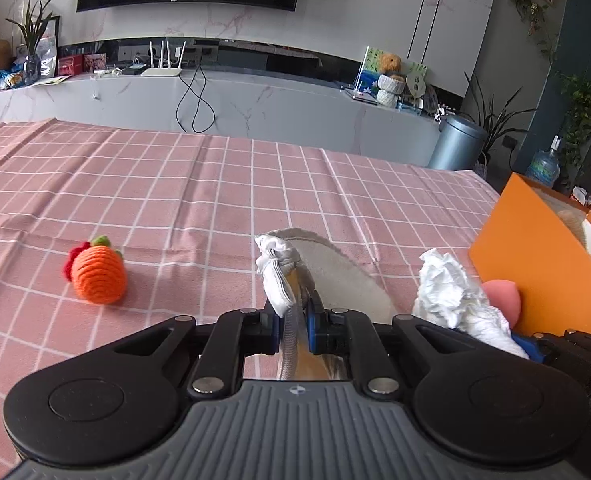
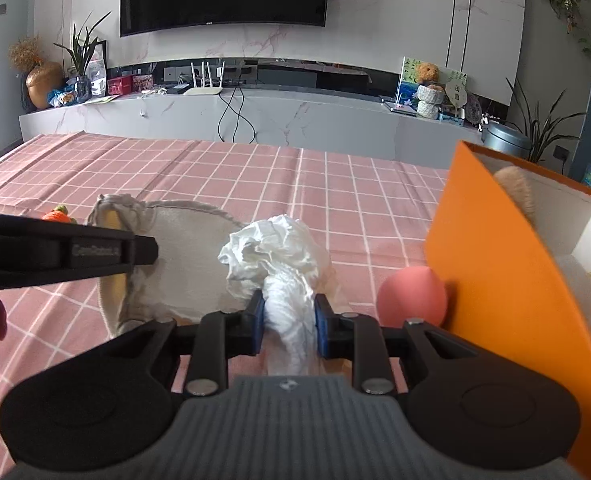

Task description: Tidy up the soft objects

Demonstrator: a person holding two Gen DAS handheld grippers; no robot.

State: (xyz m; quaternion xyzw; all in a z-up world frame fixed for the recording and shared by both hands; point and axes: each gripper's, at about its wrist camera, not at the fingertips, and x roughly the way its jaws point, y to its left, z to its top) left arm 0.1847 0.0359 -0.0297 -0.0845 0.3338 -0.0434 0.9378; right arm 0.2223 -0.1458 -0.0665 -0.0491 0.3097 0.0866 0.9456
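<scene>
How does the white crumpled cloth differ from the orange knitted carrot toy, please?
The white crumpled cloth is held between the right gripper fingers, while the knitted carrot toy lies free on the checked tablecloth. The cloth is plain white and shapeless; the toy is orange with a green top and a firm rounded shape. The cloth is near the orange box; the toy is far from it. Both look soft.

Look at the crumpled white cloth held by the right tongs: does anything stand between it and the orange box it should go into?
Partly. A pink ball lies on the tablecloth against the orange box, right of the white cloth in the right tongs. The box wall itself must be cleared too.
</scene>
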